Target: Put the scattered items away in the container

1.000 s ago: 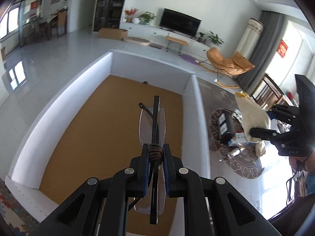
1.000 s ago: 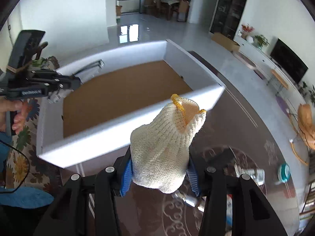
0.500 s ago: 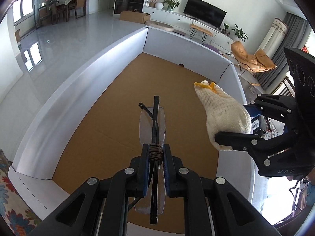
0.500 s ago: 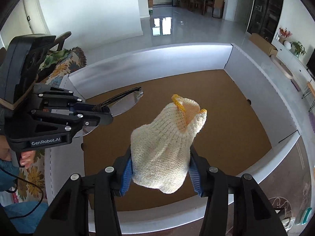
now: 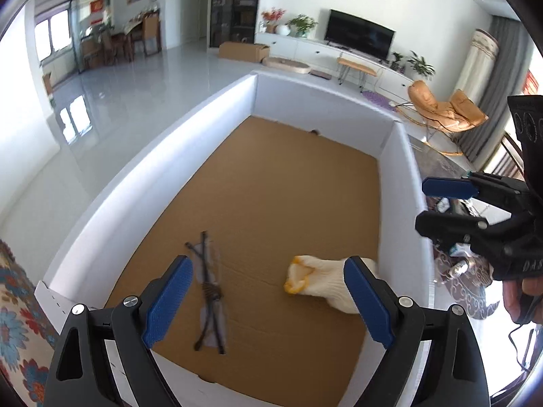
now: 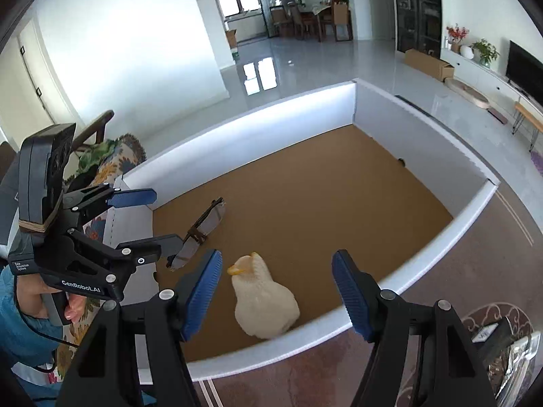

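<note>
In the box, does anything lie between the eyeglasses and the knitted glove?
Nothing. In the left wrist view only bare brown cardboard floor separates the eyeglasses from the glove; the right wrist view shows the same gap, partly behind a finger pad.

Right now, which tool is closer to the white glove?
Right. The right tool hangs open straight above the glove in the box; the left tool is off beside it, above the glasses.

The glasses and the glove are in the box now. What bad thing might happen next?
The glasses lie flat on the box floor, right below the open left tool. If it dips, it might press on the lenses. The glove sits near them, so more items dropped in might land on the glasses and scratch them.
</note>
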A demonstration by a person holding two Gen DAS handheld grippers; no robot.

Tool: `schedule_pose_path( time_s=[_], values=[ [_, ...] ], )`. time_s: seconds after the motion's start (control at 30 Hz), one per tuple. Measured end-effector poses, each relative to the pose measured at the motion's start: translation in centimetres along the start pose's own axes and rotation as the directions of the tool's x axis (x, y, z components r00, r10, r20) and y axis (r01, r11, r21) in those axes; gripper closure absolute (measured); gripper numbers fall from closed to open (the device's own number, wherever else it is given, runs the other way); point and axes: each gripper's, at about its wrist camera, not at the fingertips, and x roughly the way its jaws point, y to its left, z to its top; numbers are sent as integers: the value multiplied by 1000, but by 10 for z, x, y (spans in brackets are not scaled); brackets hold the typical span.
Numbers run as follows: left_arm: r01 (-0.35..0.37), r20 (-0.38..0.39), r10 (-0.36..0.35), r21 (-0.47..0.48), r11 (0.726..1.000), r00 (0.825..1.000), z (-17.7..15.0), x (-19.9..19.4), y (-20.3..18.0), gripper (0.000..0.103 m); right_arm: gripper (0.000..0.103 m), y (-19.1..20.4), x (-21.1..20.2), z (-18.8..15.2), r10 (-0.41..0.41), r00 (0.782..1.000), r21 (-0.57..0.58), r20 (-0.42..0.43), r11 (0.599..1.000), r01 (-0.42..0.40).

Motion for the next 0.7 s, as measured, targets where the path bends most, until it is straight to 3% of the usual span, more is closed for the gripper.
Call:
schedule_pose_path(
  time_s=[0.07, 0.17, 0.27, 0.33, 0.43, 0.53, 0.7],
  values=[
    [35, 27, -36, 51, 998, 999, 0, -11, -25, 12, 34, -16, -27, -22, -43, 998, 35, 37, 998, 42],
    [140, 51, -148, 141, 980, 988, -2, -30, -72, 12, 34, -47, -67, -69, -135, 989, 103, 67, 986, 128],
    [226, 51, -244, 233, 946, 968, -9, -45, -124, 11, 34, -80, -106, -129, -255, 965, 170, 56, 955, 242],
    [270, 30, -290, 282, 920, 957, -16, -48, -160, 4, 34, -99, -129, -173, -335, 942, 209, 31, 923, 322],
    [284, -21, -295, 342, 896, 955, -35, -25, -209, 0, 34, -123, -156, -239, -419, 908, 282, -23, 869, 408],
    [290, -101, -273, 374, 881, 957, -62, 20, -249, 0, 34, -144, -175, -300, -452, 889, 377, -74, 813, 444],
    [307, -170, -261, 376, 874, 950, -101, 64, -289, 0, 34, -152, -190, -365, -510, 854, 465, -100, 735, 493]
  ],
)
